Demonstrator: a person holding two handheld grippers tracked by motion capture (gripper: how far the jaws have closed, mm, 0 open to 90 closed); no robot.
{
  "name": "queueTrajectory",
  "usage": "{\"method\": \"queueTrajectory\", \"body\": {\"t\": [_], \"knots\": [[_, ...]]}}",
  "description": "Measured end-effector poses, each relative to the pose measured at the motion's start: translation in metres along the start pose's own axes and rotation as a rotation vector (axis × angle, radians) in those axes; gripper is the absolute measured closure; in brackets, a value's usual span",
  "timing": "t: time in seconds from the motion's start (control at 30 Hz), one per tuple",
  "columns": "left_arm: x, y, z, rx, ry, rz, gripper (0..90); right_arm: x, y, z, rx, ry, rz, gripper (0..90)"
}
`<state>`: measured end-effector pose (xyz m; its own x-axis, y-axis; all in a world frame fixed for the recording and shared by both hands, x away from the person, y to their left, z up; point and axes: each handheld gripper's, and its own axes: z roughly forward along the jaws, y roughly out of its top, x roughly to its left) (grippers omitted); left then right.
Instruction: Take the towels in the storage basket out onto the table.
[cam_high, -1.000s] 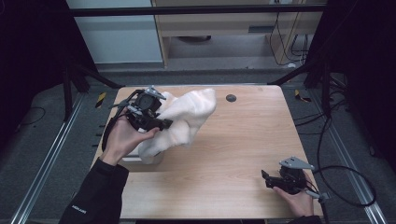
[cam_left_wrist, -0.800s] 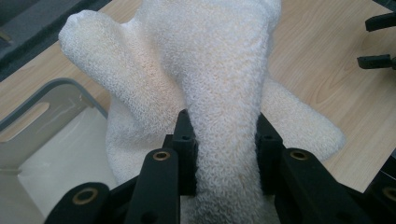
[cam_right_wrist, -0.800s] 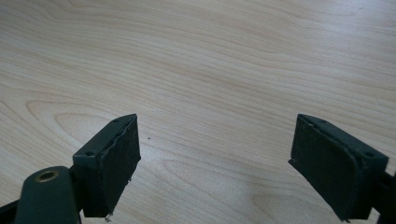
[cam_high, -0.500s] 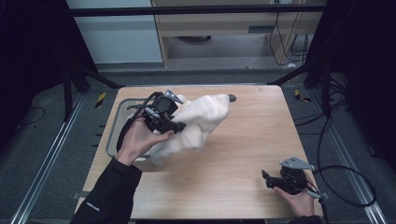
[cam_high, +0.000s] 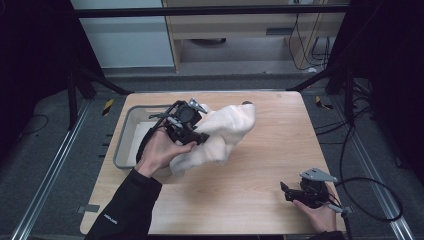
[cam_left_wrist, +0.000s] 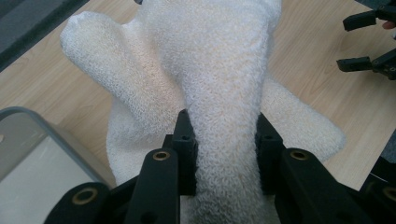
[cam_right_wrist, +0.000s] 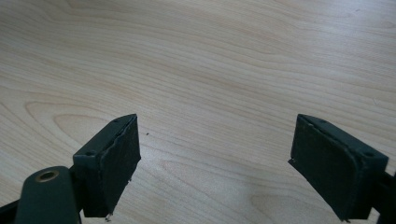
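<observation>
Item: 1 white towel (cam_high: 220, 135), bunched over the table (cam_high: 260, 200) beside the grey bin (cam_high: 125, 130), pinched by left gripper (cam_left_wrist: 223, 140); right gripper (cam_right_wrist: 215, 163) spread, idle; advice: lower it flat, grip firm, clear of the bin rim.

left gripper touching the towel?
Touching. In the left gripper view, the left gripper has both jaws pressed into a bunched fold of the white towel.

A fixed camera looks forward and down from above the pale wooden desk (cam_high: 260, 165), while one camera rides each tool, close and facing along its black jaws, the left one sharing the fluffy white towel (cam_left_wrist: 224, 70) and desk with the high view.
</observation>
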<state>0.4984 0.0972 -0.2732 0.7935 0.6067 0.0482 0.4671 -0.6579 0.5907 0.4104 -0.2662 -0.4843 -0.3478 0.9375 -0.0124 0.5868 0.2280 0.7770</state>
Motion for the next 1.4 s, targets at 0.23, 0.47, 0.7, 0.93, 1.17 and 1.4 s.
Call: {"method": "queueTrajectory", "body": {"t": [0.23, 0.47, 0.7, 0.93, 1.17, 1.4], "knots": [[-0.008, 0.006, 0.015, 0.006, -0.020, 0.019, 68.4, 0.000, 0.000, 0.000, -0.002, 0.002, -0.002, 15.6], [-0.015, 0.009, 0.035, 0.017, -0.030, 0.033, 68.4, -0.001, 0.000, 0.000, -0.007, -0.003, -0.012, 15.6], [-0.020, 0.007, 0.057, 0.039, -0.041, 0.039, 68.3, 0.000, -0.001, 0.000, -0.007, 0.000, -0.021, 15.6], [-0.022, 0.003, 0.076, 0.059, -0.048, 0.034, 68.3, 0.001, -0.001, 0.001, -0.006, 0.001, -0.025, 15.6], [-0.026, -0.003, 0.094, 0.075, -0.057, 0.045, 68.2, 0.002, -0.002, 0.003, -0.002, -0.005, -0.045, 15.6], [-0.030, -0.010, 0.111, 0.095, -0.068, 0.043, 68.0, 0.002, -0.002, 0.003, 0.003, -0.006, -0.047, 15.6]]}}
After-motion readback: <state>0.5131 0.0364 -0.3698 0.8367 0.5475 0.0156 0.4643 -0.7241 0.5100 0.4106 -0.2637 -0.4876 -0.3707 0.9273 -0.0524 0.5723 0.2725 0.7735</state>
